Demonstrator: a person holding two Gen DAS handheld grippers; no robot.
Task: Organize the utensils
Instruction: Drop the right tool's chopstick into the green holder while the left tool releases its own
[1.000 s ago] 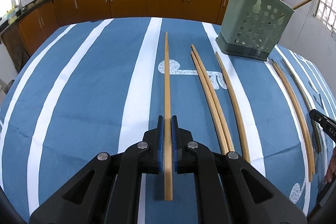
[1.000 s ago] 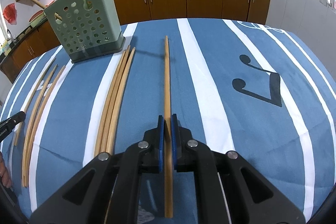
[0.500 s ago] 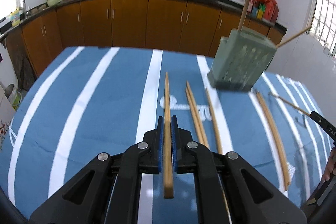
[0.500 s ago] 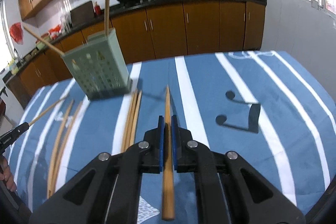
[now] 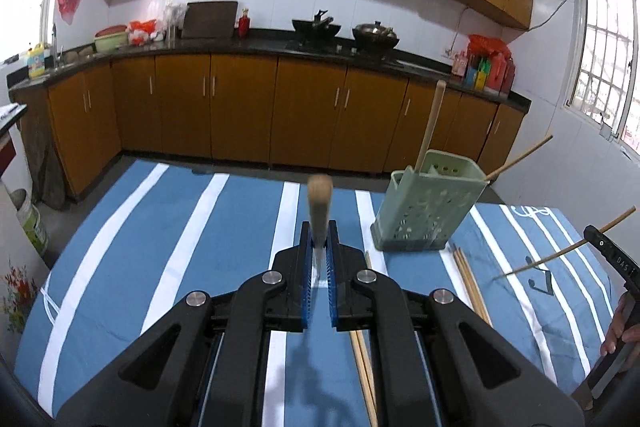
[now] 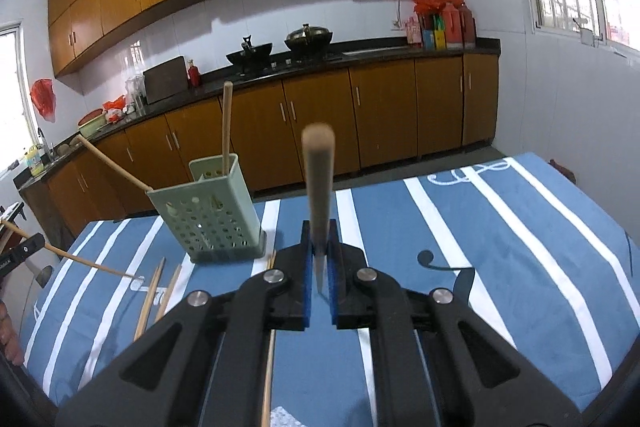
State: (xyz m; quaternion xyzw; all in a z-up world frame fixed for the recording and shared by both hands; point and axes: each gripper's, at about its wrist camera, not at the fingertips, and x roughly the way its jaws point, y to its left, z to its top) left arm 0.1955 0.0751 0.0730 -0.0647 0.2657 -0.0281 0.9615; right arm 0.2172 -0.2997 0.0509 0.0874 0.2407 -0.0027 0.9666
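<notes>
Two long wooden chopsticks already stand in the pale green perforated plastic holder on the blue, white-striped tablecloth, while several more loose wooden chopsticks lie flat beside its base, so I judge the sorting barely begun. Each claw is clamped tight on one: the left gripper pinches a tapered light-wood chopstick between its blue pads, raised clear of the cloth and aimed ahead, and the right gripper holds its own light-wood stick likewise. Both sticks are smooth, slender and blunt-ended, blurred in the fisheye views.
</notes>
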